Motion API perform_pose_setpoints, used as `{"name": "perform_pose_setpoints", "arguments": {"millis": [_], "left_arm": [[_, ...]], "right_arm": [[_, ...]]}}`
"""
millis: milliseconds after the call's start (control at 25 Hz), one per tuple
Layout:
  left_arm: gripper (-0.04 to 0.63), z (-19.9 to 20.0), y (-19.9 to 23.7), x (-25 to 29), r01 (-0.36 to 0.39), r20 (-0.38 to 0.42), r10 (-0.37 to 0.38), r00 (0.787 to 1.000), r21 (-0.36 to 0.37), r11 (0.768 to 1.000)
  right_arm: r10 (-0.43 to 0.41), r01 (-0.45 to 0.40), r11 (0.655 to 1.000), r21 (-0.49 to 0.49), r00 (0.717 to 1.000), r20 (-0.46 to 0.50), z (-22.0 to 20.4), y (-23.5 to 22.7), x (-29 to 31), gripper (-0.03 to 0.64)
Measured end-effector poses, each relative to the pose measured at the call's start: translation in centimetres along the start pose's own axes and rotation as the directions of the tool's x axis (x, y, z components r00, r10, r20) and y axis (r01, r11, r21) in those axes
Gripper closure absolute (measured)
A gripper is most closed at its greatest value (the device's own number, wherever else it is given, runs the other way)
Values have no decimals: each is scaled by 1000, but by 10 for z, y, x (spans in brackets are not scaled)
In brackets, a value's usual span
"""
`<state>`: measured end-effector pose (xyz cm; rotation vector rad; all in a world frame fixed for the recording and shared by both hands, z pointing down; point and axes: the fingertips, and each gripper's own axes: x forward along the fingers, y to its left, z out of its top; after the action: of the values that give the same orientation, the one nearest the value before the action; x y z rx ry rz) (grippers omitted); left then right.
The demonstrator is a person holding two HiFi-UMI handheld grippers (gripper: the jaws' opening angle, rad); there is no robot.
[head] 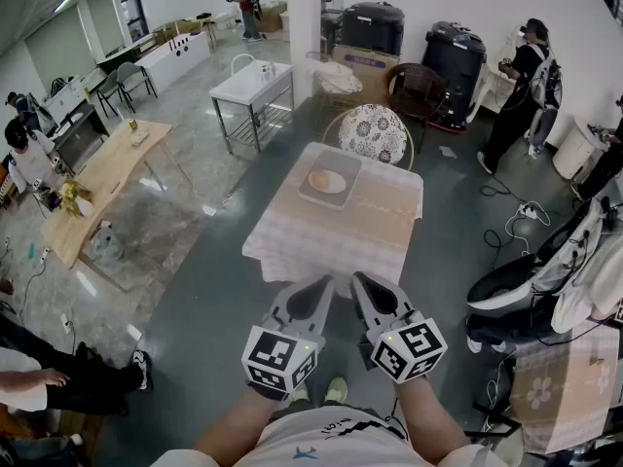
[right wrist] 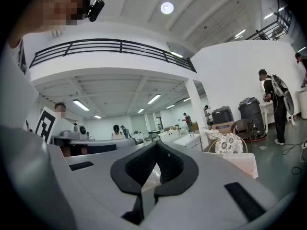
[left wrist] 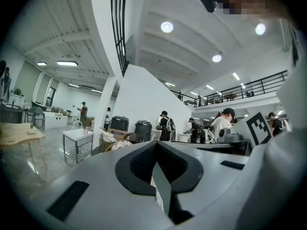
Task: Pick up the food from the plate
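Only one food piece (head: pixel 327 180) on one plate (head: pixel 348 162).

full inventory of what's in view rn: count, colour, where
table: 1, pale checked cloth, centre, ahead of the grippers
plate: 1, grey, squarish, far half of the table
food: 1, tan, round, on the plate
chair: 1, floral cushion, behind the table
metal table: 1, white, back left
wooden table: 1, light wood, far left
bins: 2, black, by the back wall
people: several, dark clothes, round the room's edges
left gripper: 1, grey, shut, empty, short of the table
right gripper: 1, grey, shut, empty, beside the left
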<state>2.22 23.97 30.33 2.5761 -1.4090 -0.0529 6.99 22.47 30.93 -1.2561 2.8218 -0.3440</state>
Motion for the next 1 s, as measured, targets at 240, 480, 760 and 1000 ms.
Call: {"name": "perform_pose_setpoints", "arguments": {"millis": [240, 480, 760, 1000], "left_arm": [[589, 2, -6, -2, -5, 2, 5, 1000, 2, 1000], [589, 2, -12, -1, -10, 3, 10, 1000, 9, 1000], [589, 1, -13, 0, -26, 2, 26, 1000, 20, 999], [589, 3, -9, 8, -62, 2, 62, 998, 28, 998]], "right_arm": [[12, -12, 1000, -5, 1000, -3, 1, 3, -4, 603], [20, -20, 1000, -4, 1000, 4, 4, 1, -9, 603], [36, -37, 999, 31, 998, 53, 11, -4, -14, 601], [36, -39, 998, 54, 997, 62, 14, -20, -14, 601]]}}
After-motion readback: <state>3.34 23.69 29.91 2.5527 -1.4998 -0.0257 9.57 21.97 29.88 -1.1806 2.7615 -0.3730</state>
